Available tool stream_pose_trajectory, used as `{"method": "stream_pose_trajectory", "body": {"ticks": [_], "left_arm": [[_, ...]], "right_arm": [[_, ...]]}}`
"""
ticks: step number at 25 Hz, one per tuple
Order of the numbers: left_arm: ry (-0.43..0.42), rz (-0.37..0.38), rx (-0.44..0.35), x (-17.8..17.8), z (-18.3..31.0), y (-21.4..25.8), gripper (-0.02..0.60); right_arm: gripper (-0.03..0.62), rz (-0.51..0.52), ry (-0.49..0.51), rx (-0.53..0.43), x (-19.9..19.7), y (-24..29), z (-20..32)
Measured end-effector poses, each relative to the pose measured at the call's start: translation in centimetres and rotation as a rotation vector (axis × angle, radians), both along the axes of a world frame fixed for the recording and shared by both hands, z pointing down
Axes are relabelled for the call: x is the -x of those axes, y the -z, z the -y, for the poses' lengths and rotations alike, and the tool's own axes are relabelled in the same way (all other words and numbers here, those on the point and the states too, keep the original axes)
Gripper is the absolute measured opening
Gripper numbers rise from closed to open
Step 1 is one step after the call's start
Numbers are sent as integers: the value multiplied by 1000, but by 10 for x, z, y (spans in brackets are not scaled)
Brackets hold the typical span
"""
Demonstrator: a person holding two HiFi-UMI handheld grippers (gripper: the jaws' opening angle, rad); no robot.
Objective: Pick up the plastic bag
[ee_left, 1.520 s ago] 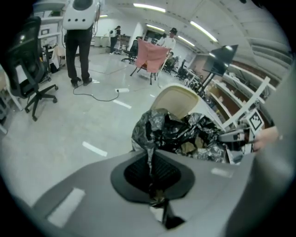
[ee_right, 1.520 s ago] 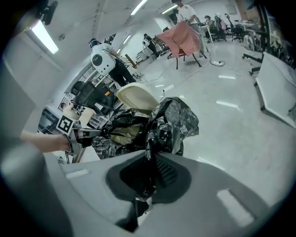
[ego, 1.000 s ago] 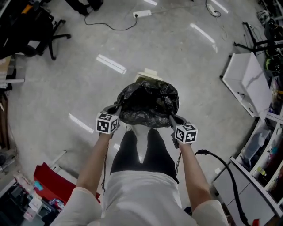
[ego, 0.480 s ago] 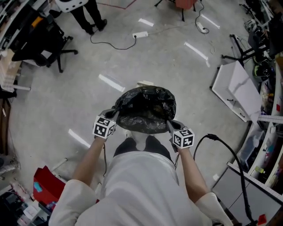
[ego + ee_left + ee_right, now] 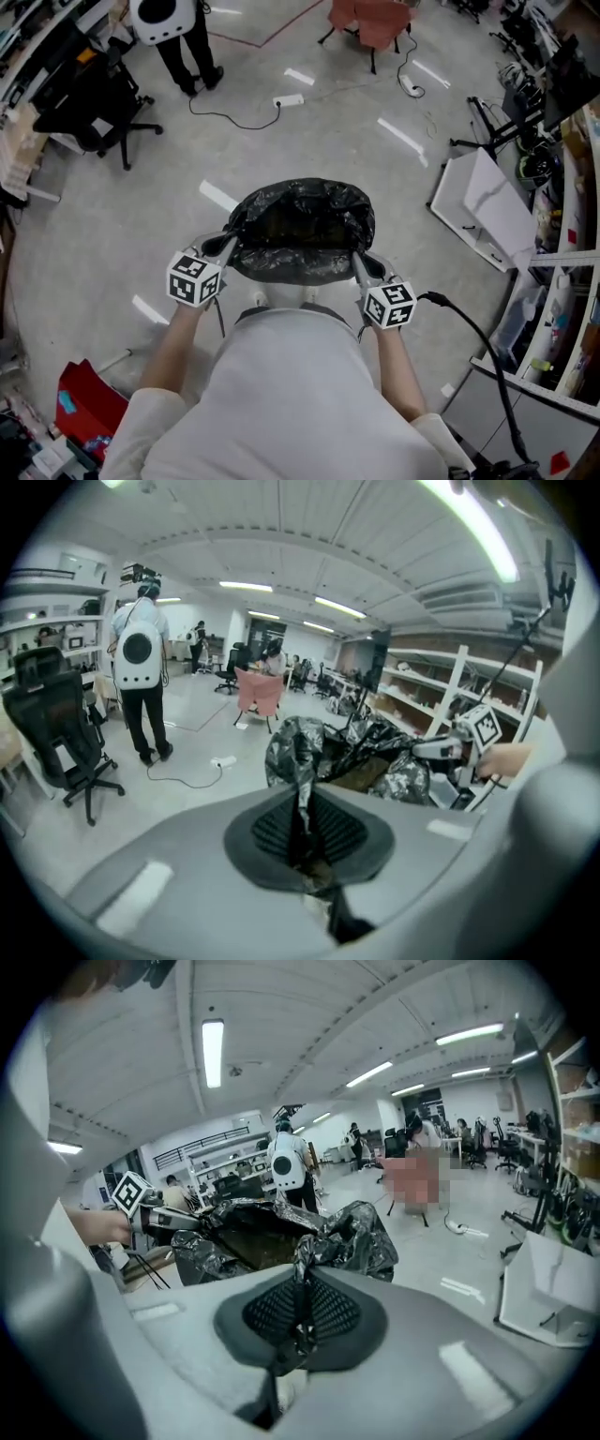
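Note:
A black plastic bag (image 5: 302, 230) hangs in the air in front of the person, its mouth stretched wide between the two grippers. My left gripper (image 5: 228, 246) is shut on the bag's left rim, and a pinched strip of black film (image 5: 302, 799) runs between its jaws. My right gripper (image 5: 358, 259) is shut on the right rim, with the film (image 5: 302, 1283) clamped the same way. The bag (image 5: 272, 1237) looks open at the top, with something brown inside. The opposite gripper's marker cube (image 5: 483, 726) shows past the bag.
Grey floor lies below. A black office chair (image 5: 89, 94) and a standing person (image 5: 173, 33) are at the far left, a power strip with cable (image 5: 286, 100) beyond the bag, a white board (image 5: 487, 211) and shelves (image 5: 562, 309) at the right, red items (image 5: 80, 403) at the lower left.
The bag has been lifted higher off the floor between both grippers and its mouth is stretched wider. The head view has tilted up, showing more of the room beyond.

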State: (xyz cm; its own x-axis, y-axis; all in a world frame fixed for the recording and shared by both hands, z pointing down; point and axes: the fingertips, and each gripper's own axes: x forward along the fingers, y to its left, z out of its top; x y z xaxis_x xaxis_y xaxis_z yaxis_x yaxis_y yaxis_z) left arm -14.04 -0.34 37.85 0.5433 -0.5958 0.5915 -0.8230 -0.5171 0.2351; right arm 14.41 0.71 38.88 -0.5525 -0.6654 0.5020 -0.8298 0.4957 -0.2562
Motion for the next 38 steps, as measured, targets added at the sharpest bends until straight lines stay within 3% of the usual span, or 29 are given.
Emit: {"method": "stream_pose_trajectory", "body": {"ticks": [9,19,38], "left_arm": [[68,-6,-149,11,3,55,6],[104,-33,-166,7,-6,60,6],[88,-46,-185,3,0,68,6]], "right_arm": [[2,23,5,-132,4,47,8],[2,32,49,-162,6,59,-3],[2,45,2,-184,-7,69,-1]]}}
